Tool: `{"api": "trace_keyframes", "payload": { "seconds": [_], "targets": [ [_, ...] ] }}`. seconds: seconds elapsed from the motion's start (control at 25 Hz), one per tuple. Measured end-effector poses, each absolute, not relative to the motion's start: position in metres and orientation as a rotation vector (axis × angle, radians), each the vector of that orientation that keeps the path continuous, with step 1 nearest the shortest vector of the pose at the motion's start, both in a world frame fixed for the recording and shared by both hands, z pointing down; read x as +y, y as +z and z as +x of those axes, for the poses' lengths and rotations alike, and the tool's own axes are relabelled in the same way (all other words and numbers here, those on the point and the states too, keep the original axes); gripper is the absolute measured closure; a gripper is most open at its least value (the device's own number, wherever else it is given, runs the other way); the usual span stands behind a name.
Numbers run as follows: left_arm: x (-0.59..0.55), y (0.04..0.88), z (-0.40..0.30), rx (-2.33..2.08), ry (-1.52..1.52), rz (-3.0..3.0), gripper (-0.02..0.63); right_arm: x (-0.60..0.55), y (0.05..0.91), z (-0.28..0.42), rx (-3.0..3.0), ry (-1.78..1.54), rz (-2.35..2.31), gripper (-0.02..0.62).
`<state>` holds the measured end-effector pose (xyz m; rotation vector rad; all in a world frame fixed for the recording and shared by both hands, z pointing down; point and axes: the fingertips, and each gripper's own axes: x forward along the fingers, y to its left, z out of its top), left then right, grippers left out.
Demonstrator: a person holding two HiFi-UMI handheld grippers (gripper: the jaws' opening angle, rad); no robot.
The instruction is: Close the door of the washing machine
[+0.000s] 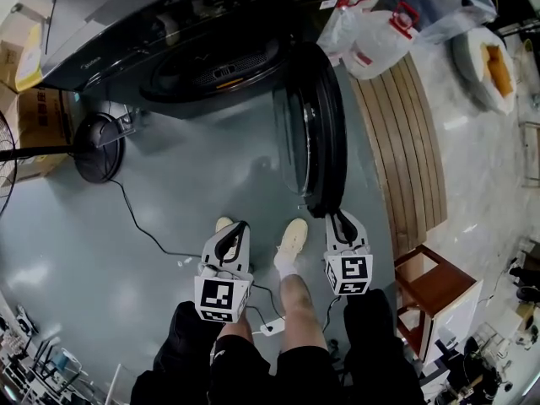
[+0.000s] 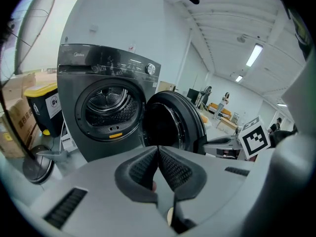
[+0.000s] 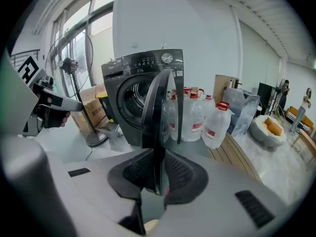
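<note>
The washing machine (image 1: 169,49) sits at twelve o'clock in the head view, its drum mouth facing the person. Its door (image 1: 316,133) stands wide open and edge-on, its long axis running from twelve to six and its free rim pointing at six. The right claw (image 1: 339,218) meets that rim from six o'clock, jaws narrowed onto the door's edge. The left claw (image 1: 239,229), at its nine o'clock and apart from the door, is pressed together on nothing.
</note>
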<state>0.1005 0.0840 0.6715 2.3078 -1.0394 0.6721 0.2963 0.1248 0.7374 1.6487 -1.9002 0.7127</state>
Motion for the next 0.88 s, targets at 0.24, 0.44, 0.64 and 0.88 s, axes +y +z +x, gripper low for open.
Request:
{"api": "trace_keyframes", "payload": {
  "seconds": [0.24, 0.44, 0.64, 0.88],
  "targets": [
    [0.077, 0.671, 0.073, -1.061, 0.671, 2.297, 0.58, 0.119, 0.737, 0.262, -1.922, 0.731, 1.637, 0.508],
    [0.072, 0.666, 0.041, -1.093, 0.665, 2.281, 0.58, 0.112, 0.737, 0.223, -1.944, 0.741, 1.603, 0.497],
    [0.062, 0.661, 0.0, -1.142, 0.64, 2.254, 0.58, 0.099, 0.738, 0.182, -1.947, 0.762, 1.598, 0.488],
    [0.053, 0.657, -0.049, -1.199, 0.599, 2.21, 0.58, 0.082, 0.737, 0.138, -1.954, 0.787, 1.602, 0.479]
  ]
}}
